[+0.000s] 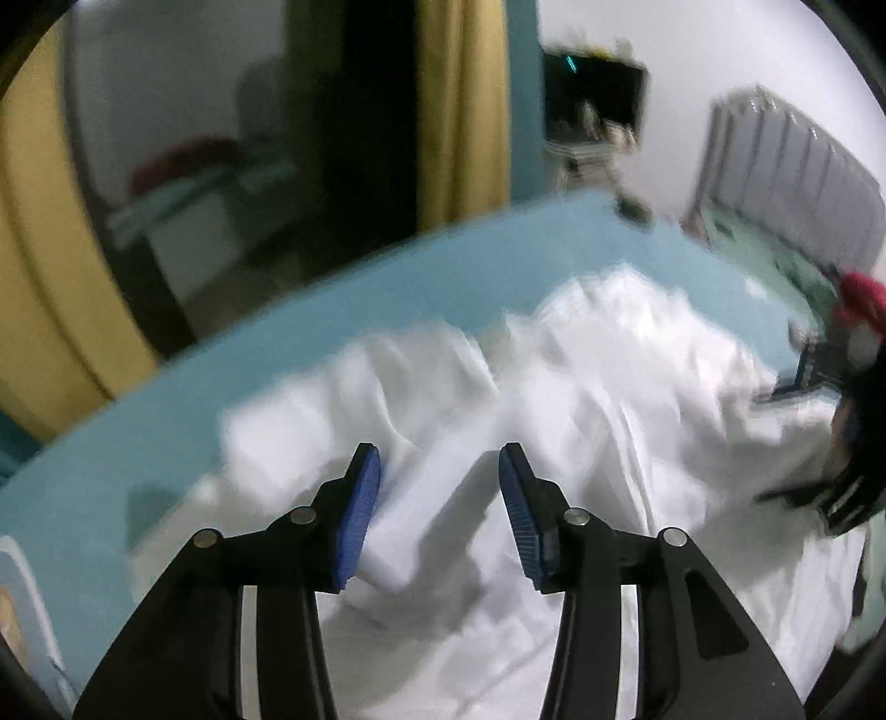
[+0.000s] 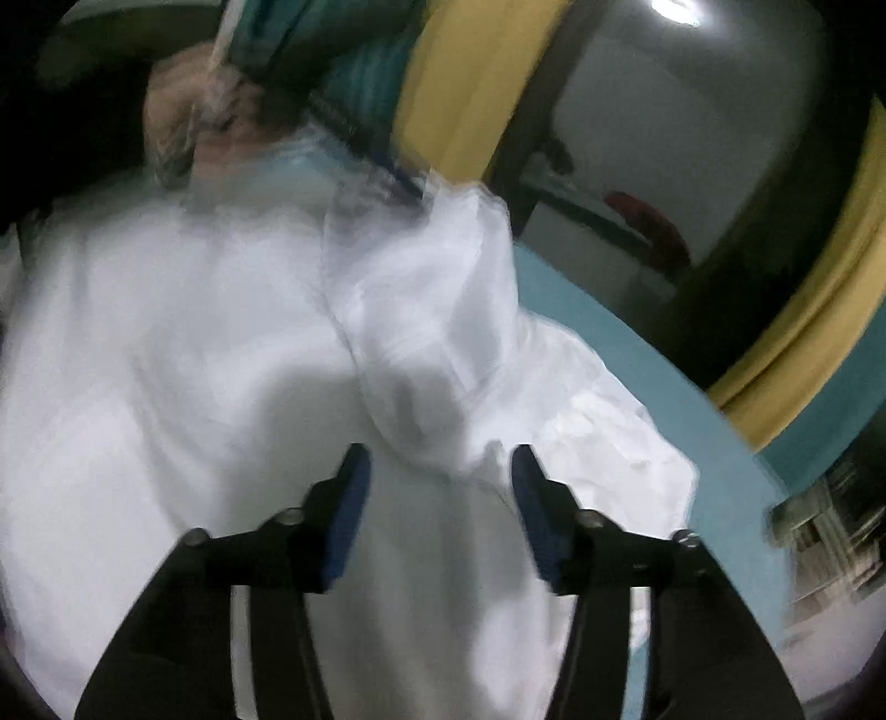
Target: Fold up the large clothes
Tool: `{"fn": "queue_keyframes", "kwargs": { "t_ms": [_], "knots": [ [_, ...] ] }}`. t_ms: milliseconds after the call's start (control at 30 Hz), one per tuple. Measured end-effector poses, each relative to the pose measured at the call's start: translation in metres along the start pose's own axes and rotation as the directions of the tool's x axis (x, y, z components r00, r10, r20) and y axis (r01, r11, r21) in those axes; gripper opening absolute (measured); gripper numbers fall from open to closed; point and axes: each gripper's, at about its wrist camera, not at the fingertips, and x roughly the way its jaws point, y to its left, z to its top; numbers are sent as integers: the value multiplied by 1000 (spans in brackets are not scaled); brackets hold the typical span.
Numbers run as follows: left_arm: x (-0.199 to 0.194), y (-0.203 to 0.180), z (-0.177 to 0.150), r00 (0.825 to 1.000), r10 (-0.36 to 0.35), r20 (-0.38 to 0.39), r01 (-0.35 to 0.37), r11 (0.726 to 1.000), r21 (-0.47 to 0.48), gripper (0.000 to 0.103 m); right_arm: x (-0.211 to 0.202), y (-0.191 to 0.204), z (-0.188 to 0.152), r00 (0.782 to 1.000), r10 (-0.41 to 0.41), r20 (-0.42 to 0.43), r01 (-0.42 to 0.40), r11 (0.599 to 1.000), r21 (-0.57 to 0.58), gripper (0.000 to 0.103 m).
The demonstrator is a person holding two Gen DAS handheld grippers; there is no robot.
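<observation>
- The left wrist view looks forward and down along its fingers point(image 1: 365, 515), close over the white garment point(image 1: 581, 376) on the blue surface point(image 1: 166, 410); a doorway fills the upper left of the frame.
- The right wrist view looks down along its fingers point(image 2: 349, 526) from just above the garment point(image 2: 166, 360), the surface point(image 2: 664, 376) at right.
- Both views share the garment, the surface and the yellow door frame point(image 1: 459, 99).

Yellow curtains point(image 1: 462, 99), white wall point(image 1: 692, 50), white radiator point(image 1: 797, 166), ceiling light point(image 2: 675, 11).
</observation>
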Motion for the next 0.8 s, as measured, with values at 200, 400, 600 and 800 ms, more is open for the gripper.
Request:
{"fn": "queue_keyframes", "kwargs": {
  "t_ms": [200,400,600,800],
  "knots": [
    [21,-36,-39,997,-34,-75,44,991,126,3,36,-15,62,993,95,70,-105,983,151,72],
    [-6,-56,-64,994,-70,-86,82,986,144,1,83,-28,80,987,143,79,-159,949,273,72],
    [-43,-58,-92,992,-88,-89,96,991,97,1,87,-28,95,966,184,180,-238,901,362,72],
    [-66,-42,-88,990,-124,-67,124,992,-1,3,140,-11,62,965,239,-109,-164,872,462,71]
  ]
}}
